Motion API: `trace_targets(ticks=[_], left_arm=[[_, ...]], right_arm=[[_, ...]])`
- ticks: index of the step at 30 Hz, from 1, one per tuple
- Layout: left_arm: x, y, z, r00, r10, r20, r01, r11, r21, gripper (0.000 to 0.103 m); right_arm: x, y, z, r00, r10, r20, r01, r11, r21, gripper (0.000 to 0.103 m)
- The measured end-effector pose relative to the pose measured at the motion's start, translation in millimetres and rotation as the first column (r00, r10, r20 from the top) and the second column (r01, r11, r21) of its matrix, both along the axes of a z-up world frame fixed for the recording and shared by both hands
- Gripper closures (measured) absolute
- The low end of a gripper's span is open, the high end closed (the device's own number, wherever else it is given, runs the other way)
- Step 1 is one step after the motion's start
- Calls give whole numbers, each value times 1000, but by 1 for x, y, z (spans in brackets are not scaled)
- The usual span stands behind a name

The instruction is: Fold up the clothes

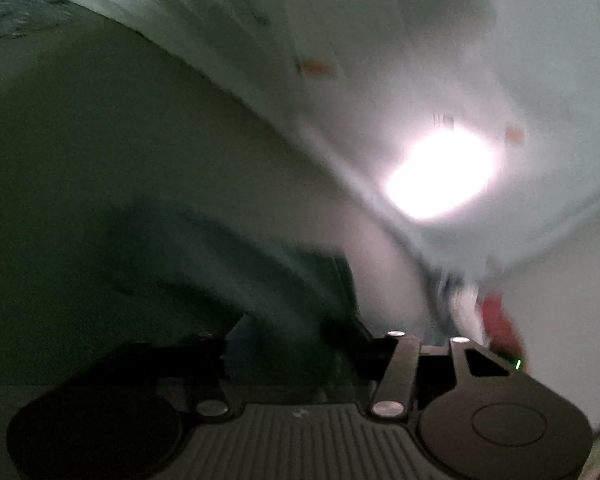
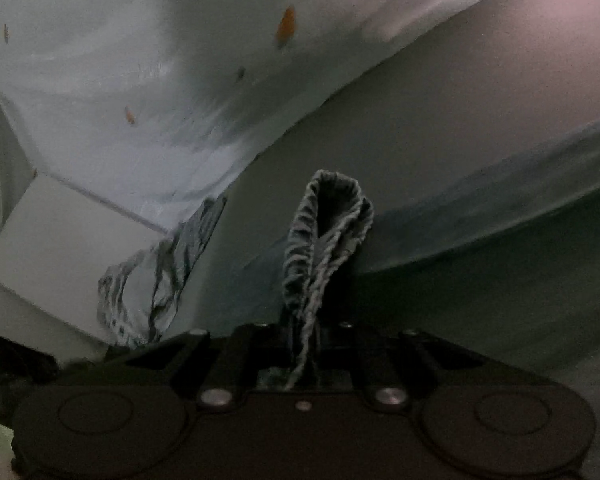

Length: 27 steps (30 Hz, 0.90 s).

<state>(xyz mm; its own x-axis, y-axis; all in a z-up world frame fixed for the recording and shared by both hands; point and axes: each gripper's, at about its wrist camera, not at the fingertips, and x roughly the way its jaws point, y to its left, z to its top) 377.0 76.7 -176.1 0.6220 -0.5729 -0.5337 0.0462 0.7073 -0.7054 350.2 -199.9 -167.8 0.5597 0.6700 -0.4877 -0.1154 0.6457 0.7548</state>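
A dark grey-green garment shows in both views, heavily blurred. In the right wrist view its ribbed hem point(image 2: 328, 220) rises as a folded loop from between the fingers. My right gripper point(image 2: 304, 344) is shut on that hem, and the rest of the garment point(image 2: 480, 216) trails off to the right. In the left wrist view the same dark cloth point(image 1: 260, 264) runs as a smeared band into the gap of my left gripper point(image 1: 290, 340). Its fingers point(image 1: 352, 332) stand well apart, and I see no pad pressing on the cloth.
A pale surface with small orange marks point(image 2: 286, 26) fills the upper part of both views, with a bright light patch point(image 1: 440, 172) on it. A grey-and-white patterned cloth point(image 2: 160, 280) hangs at lower left beside a white panel point(image 2: 60, 248). Something red point(image 1: 500, 328) lies at lower right.
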Motion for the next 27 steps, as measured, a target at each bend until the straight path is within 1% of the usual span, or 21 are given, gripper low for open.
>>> trace_targets(ticks=[1,3,4,6,9,10,12,13,15,16,18,20,21,22,23,24,25,26,27], left_arm=[[2,2,1,1000,26,3,-26,999,17,44],[11,-12,-7,999,24,-34,-19,992,128,44],[16,-20,-11,998,21,-56,-10,982,189,44],[23,-38,-23,995,-9,-98,36,959,281,45],[29,-64,-41,984,-65,-168,126,916,382,45],[31,-71,-47,978,-82,-192,155,901,406,45],[35,-80,-52,972,-112,-207,194,880,434,43],[37,-84,-54,969,-127,-213,212,870,445,40],[41,-91,-54,964,-154,-218,241,850,468,38],[43,-94,-54,961,-169,-218,256,839,480,34],[48,-105,-53,956,-195,-218,282,816,504,31],[46,-113,-57,951,-222,-215,305,788,535,28],[46,-118,-59,948,-234,-214,315,774,549,24],[44,-121,-61,945,-249,-211,326,761,560,18],[42,-124,-62,941,-265,-209,338,749,570,14],[38,-128,-64,936,-285,-208,353,728,588,6],[34,-132,-67,929,-307,-208,368,703,608,0],[30,-140,-70,924,-321,-207,376,669,641,0],[27,-146,-71,926,-322,-198,367,645,670,0]], right_arm=[[-1,-11,0,1000,-25,-2,25,1000,6,93],[-4,-31,-2,998,-68,-16,69,997,18,93],[-6,-41,-4,996,-90,-24,90,996,24,93],[-11,-57,-6,992,-118,-40,118,993,10,93],[-19,-72,-8,987,-152,-46,150,988,-42,93],[-22,-75,-8,985,-167,-43,164,985,-61,93],[-29,-85,-11,977,-209,-37,204,972,-114,93],[-34,-94,-12,973,-228,-36,221,966,-138,93],[-37,-97,-20,966,-251,-53,238,954,-185,92],[-38,-96,-24,964,-259,-65,240,948,-207,91],[-40,-94,-26,958,-280,-62,262,943,-204,91],[-41,-94,-26,952,-299,-69,280,939,-198,89],[-42,-94,-25,950,-304,-67,286,937,-200,88],[-44,-93,-24,949,-308,-64,290,935,-205,86],[-47,-94,-23,948,-312,-59,293,931,-216,84],[-50,-94,-20,950,-307,-55,288,931,-225,78],[-54,-94,-18,952,-301,-50,282,931,-232,69],[-58,-96,-16,955,-291,-46,274,934,-229,64],[-62,-99,-15,955,-292,-45,276,937,-215,52]])
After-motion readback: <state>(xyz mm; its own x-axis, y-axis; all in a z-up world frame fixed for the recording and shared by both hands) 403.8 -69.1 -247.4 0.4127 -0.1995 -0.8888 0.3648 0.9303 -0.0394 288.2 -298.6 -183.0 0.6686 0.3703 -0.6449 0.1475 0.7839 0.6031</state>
